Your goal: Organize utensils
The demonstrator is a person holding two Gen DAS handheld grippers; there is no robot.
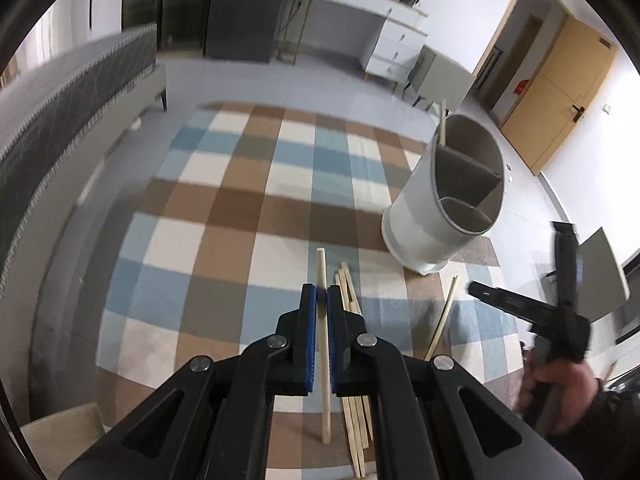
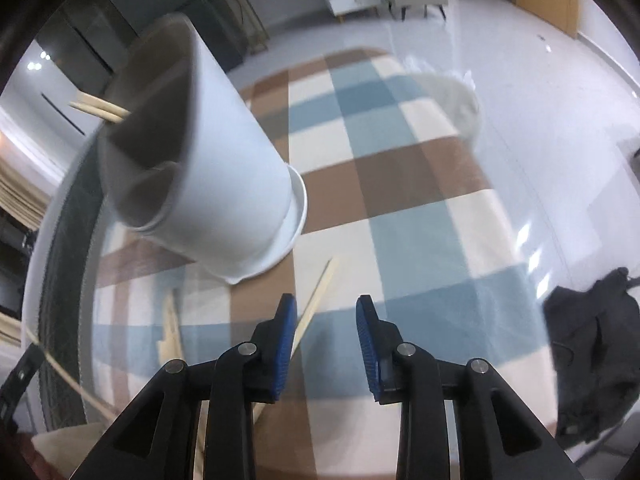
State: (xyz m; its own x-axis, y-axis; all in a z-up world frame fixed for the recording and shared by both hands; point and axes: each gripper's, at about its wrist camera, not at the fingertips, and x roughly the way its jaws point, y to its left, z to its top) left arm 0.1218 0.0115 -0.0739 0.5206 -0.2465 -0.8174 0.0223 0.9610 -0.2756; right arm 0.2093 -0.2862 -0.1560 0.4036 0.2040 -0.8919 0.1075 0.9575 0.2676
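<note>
A pale glossy floor (image 1: 248,76) stretches ahead of the tool. A white desk (image 1: 372,12) stands beyond, a wooden door (image 1: 560,92) to its right and a dark patterned sofa (image 1: 60,96) to the left.

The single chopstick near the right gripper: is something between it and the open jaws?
Nothing visible. The lone chopstick lies bare on the glass table, just ahead of the right gripper; the white utensil holder stands further back and to the left.

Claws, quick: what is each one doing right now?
Left claw: closed on a chopstick.
Right claw: open, holding nothing.
</note>
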